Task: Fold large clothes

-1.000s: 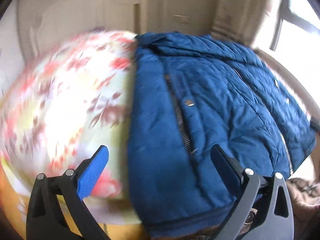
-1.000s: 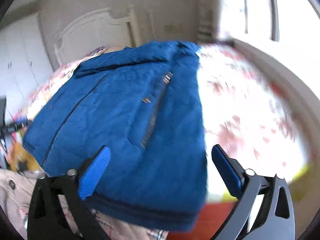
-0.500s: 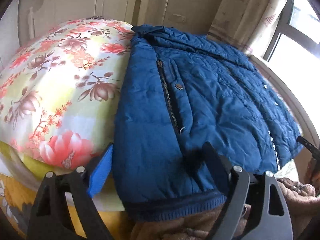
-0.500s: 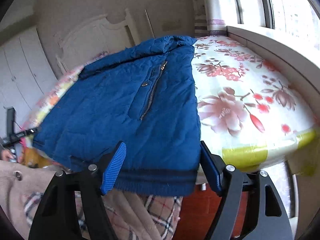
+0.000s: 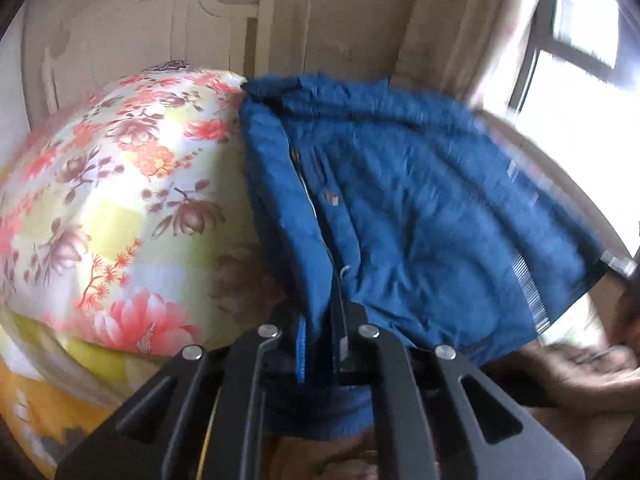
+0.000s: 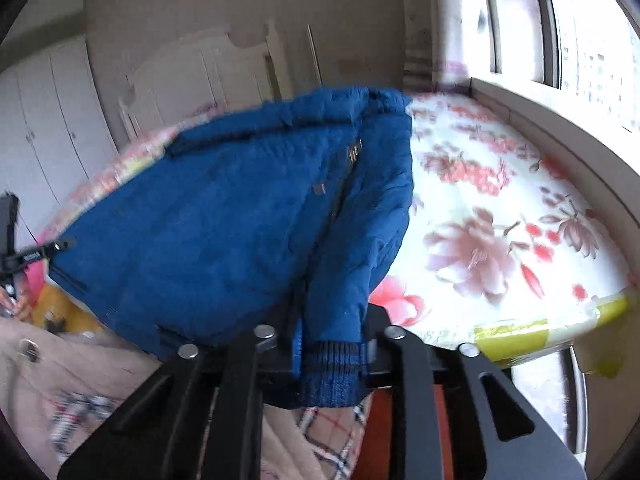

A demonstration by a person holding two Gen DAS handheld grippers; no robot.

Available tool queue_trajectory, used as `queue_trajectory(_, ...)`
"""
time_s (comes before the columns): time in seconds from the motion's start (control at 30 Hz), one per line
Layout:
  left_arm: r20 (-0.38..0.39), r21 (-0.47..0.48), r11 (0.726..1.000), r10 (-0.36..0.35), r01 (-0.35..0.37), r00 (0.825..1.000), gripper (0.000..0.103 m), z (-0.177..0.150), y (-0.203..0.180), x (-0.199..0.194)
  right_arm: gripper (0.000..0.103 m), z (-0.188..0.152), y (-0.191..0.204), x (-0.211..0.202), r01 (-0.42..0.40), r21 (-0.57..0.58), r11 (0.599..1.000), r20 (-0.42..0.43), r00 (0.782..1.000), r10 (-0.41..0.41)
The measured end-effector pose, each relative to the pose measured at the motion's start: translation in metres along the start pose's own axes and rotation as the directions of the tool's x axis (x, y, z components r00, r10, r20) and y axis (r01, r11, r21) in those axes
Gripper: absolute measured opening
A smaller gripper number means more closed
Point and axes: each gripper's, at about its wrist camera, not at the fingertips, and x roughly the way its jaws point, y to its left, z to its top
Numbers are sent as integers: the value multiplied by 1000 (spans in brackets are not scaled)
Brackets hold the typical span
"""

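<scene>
A large blue quilted jacket (image 5: 420,200) lies on a bed with a floral sheet (image 5: 120,200), collar toward the headboard. My left gripper (image 5: 320,344) is shut on the jacket's bottom hem at its left corner. My right gripper (image 6: 332,344) is shut on the ribbed hem of the jacket (image 6: 240,220) at its right corner. Both corners are lifted off the bed's near edge. The jacket's underside is hidden.
A white headboard (image 5: 140,40) stands at the far end of the bed. A window and sill (image 6: 560,100) run along the right side. White wardrobes (image 6: 48,120) stand at the left. A beige plaid garment (image 6: 100,392) hangs below the grippers.
Both grippers have closed from wide open onto the jacket's bottom hem and lifted its corners. The jacket's lower part has bunched up.
</scene>
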Motion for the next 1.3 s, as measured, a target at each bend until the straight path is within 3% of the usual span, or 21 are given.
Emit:
queue_trajectory(0.17,146,32,999,-44,40,988,8,14,-7,-72,19,21,20,-64,-74,-45,996,140,987,79)
queue_trajectory(0.23,217,20,995,-97,94,971,8,23,-7,-106,19,37,35,-103,-96,-79,992,246,963,113)
queue_trajectory(0.33,378,15,989,-145,150,914,8,43,-3,-164,19,65,53,-144,-104,-145,984,371,916,151)
queue_trajectory(0.4,436,-17,979,-177,205,882,8,62,7,-179,19,90,57,-154,-101,-174,980,417,894,166)
queue_trajectory(0.43,458,-47,971,-186,233,869,8,79,15,-180,19,102,56,-152,-100,-179,979,429,888,169)
queue_trajectory(0.47,464,-65,969,-180,237,867,8,94,19,-176,19,122,56,-144,-95,-185,978,434,885,168)
queue_trajectory(0.53,449,-99,971,-152,218,881,8,134,24,-152,19,155,54,-118,-85,-174,981,417,896,151)
queue_trajectory(0.6,403,-144,968,-132,205,906,9,171,29,-120,19,200,47,-63,-71,-129,989,342,933,111)
queue_trajectory(0.67,315,-215,963,-90,163,945,12,210,38,-66,20,231,33,-9,-78,-52,996,243,966,89)
queue_trajectory(0.7,256,-249,959,-73,139,964,12,227,45,-34,21,248,22,30,-82,-5,997,149,985,81)
queue_trajectory(0.77,103,-332,938,-64,95,993,16,255,66,37,24,265,-5,90,-79,120,990,14,997,77)
queue_trajectory(0.83,-7,-400,914,-75,66,997,25,264,86,87,27,265,-40,135,-77,291,954,-96,989,109)
queue_trajectory(0.87,-21,-427,902,-68,53,997,36,266,97,99,28,263,-53,145,-83,341,936,-108,986,126)
queue_trajectory(0.9,-7,-443,896,-35,28,999,52,263,105,101,28,260,-65,153,-101,378,920,-104,983,150)
queue_trajectory(0.93,35,-462,887,23,-5,999,60,263,117,100,28,255,-76,158,-122,396,910,-94,981,172)
queue_trajectory(0.97,65,-473,881,27,7,998,70,262,127,99,30,252,-84,158,-132,404,905,-79,981,179)
queue_trajectory(1.03,78,-485,874,13,27,997,71,261,146,98,50,247,-105,160,-134,432,892,-50,984,173)
queue_trajectory(1.1,60,-438,899,47,-16,997,71,261,150,104,95,241,-129,156,-134,485,864,-6,988,156)
queue_trajectory(1.17,33,-362,931,50,-34,998,74,261,145,114,96,236,-142,151,-127,482,867,41,992,123)
queue_trajectory(1.3,-81,-228,973,-45,26,996,76,257,122,158,96,241,-124,178,-71,334,940,-74,992,102)
